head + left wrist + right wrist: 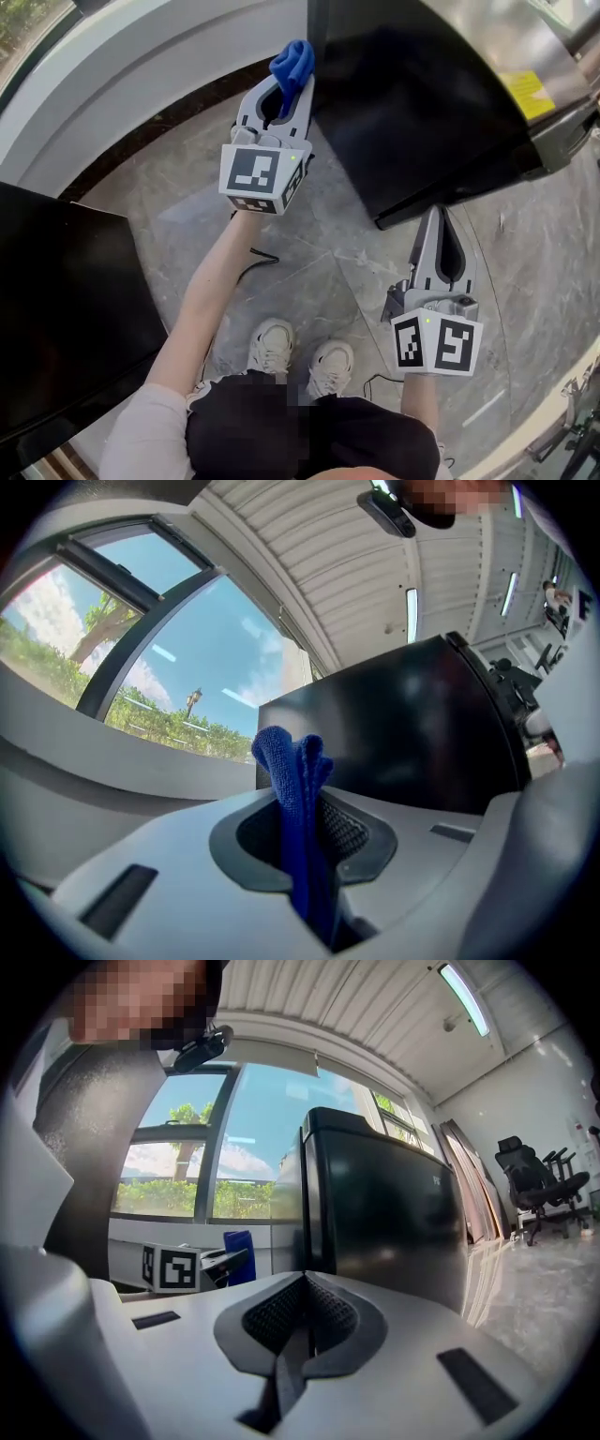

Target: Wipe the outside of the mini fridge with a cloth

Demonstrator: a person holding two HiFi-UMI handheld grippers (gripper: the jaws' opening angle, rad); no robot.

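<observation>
**Q.** Where does the mini fridge (pixel 422 103) lie in relation to the claw that carries the cloth?

**A.** The left claw (pixel 292 89) is clamped on a folded blue cloth (pixel 292 64), which stands up out of the jaw tips. The fridge, a tall black cabinet standing upright on the stone floor (pixel 309 272), lies just ahead and to the right of that claw. In the head view the cloth is just beside the cabinet's near vertical edge. In the left gripper view a dark side face fills the field behind the cloth. The coming wipe therefore probably calls for a short push forward and to the right.

**Q.** And the other claw?

**A.** The right claw (pixel 439 220) is closed with nothing between its jaws. It points at the fridge's lower near corner and sits near it, but it holds no cloth. The left claw is the working one.

**Q.** What cannot be settled?

**A.** No view shows whether the cloth already touches the cabinet. The far part of the fridge is cut off by the frame edge. The print on the yellow label (pixel 525 94) is too small to read. The dark panel (pixel 56 309) on the person's left cannot be identified.
</observation>
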